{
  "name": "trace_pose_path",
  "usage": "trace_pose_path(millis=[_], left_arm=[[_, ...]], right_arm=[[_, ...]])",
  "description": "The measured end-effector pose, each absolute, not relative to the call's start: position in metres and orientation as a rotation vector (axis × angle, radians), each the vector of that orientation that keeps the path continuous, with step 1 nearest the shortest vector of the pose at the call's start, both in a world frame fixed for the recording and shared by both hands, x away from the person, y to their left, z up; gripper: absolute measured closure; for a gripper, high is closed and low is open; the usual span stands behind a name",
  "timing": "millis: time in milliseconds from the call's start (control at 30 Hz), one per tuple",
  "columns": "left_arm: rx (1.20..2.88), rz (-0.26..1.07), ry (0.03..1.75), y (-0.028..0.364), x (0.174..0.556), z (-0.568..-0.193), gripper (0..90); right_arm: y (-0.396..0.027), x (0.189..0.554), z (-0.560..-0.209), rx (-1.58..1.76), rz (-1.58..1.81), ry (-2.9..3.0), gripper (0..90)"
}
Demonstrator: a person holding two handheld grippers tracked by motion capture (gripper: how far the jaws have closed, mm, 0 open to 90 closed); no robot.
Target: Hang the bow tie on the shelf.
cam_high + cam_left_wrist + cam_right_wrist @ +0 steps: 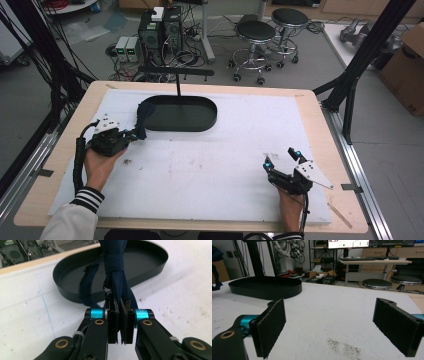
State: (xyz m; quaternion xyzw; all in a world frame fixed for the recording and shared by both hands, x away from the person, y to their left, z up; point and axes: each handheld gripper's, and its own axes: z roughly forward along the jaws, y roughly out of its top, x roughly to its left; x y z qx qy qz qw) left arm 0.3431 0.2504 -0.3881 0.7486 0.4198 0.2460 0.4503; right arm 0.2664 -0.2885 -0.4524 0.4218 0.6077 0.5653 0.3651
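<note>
A dark navy cloth strap hangs over the left rim of a black oval tray at the table's back middle. My left gripper is shut on the strap's lower end, just left of the tray. In the left gripper view the navy strap rises knotted from between the closed pads, with the tray behind it. My right gripper sits near the front right of the table, open and holding nothing. Its wide-apart pads frame bare white mat, and the tray lies far left.
A white mat covers the wooden table. A thin black post stands behind the tray. Dirt specks mark the mat. Stools, computers and black frame struts stand beyond the table.
</note>
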Motion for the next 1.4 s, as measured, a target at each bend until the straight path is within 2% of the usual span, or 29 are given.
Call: trace_pose_path(millis=[200,733,1400], left_arm=[[1.761,0.634,1.043,0.253,0.343,-0.383,85.9],[1.717,0.650,0.995,0.234,0.359,-0.368,85.9],[1.703,0.656,0.948,0.217,0.392,-0.321,85.9]], right_arm=[[-0.288,0.266,-0.452,1.086,1.454,1.561,10.3],[-0.289,0.266,-0.452,1.091,1.456,1.558,10.3],[-0.289,0.267,-0.452,1.090,1.457,1.556,10.3]])
